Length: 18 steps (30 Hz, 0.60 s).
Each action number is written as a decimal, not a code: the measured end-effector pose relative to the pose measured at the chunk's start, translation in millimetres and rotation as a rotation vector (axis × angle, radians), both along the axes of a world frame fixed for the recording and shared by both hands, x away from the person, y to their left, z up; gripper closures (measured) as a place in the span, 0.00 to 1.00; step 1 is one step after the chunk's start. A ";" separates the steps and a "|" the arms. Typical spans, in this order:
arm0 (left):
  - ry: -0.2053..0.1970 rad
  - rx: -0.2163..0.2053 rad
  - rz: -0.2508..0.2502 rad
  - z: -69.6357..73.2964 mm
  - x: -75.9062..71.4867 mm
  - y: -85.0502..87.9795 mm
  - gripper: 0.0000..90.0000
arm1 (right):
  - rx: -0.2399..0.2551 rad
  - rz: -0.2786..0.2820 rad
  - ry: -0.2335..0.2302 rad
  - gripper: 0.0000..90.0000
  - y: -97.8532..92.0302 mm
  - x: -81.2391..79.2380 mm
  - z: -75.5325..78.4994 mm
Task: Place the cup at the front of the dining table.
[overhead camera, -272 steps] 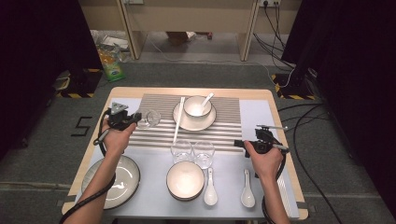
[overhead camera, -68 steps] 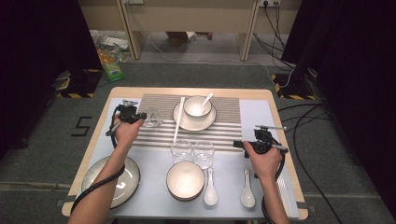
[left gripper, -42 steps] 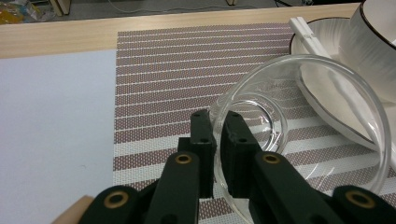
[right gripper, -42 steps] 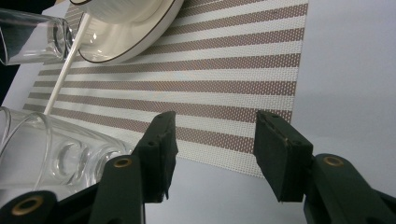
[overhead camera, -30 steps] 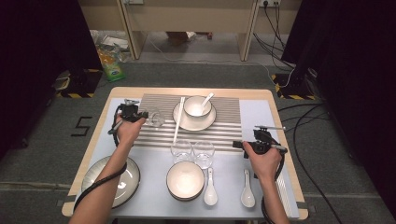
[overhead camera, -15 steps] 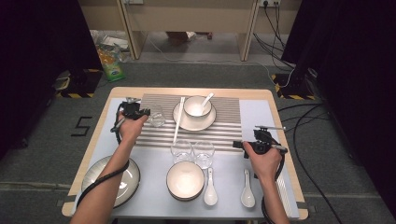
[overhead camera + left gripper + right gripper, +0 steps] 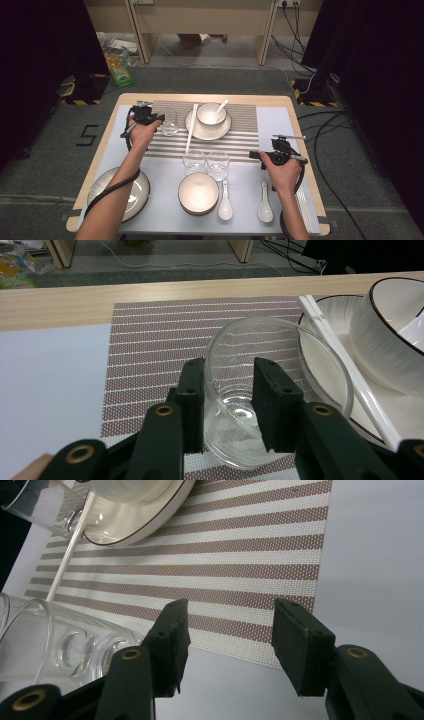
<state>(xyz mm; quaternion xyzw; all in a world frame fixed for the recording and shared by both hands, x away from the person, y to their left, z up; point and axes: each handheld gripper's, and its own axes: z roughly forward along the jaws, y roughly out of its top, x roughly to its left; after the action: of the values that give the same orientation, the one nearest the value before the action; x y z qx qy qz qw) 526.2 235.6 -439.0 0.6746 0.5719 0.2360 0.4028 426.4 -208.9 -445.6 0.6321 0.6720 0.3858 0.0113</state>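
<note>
A clear glass (image 7: 169,122) stands on the striped mat (image 7: 240,137), left of the saucer. My left gripper (image 7: 157,119) is right against it. In the left gripper view the jaws are partly closed around the glass's (image 7: 280,340) left wall. A clear gap remains between them, so my left gripper (image 7: 229,366) is not clamped. My right gripper (image 7: 256,156) hovers at the mat's front right edge. In its own view my right gripper (image 7: 231,615) is open with nothing between the jaws.
A white bowl with a spoon (image 7: 210,114) sits on a saucer, with white chopsticks (image 7: 190,129) beside it. Two glasses (image 7: 195,161) (image 7: 218,163) stand mid-table. In front are a bowl (image 7: 198,192), two spoons (image 7: 225,200) (image 7: 264,202) and a dark-rimmed plate (image 7: 122,192).
My left gripper has moved right and a little farther away, up to the glass, and its jaws now stand around the glass wall. The right gripper has stayed still.
</note>
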 end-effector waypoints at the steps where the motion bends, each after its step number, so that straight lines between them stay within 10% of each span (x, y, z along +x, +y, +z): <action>1: 0.003 -0.007 0.004 -0.8 0.2 0.2 0.70 | 0.001 -0.002 0.002 0.55 0.3 -0.2 0.2; 18: -0.057 -0.049 0.019 11.9 -11.9 2.9 0.45 | -0.005 -0.001 -0.001 0.55 0.4 -0.2 0.0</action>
<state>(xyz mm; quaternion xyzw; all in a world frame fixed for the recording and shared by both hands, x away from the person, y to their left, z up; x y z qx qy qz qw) 514.4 238.5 -427.1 0.6520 0.5721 0.2452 0.4330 426.2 -208.5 -445.7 0.6321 0.6725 0.3846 0.0134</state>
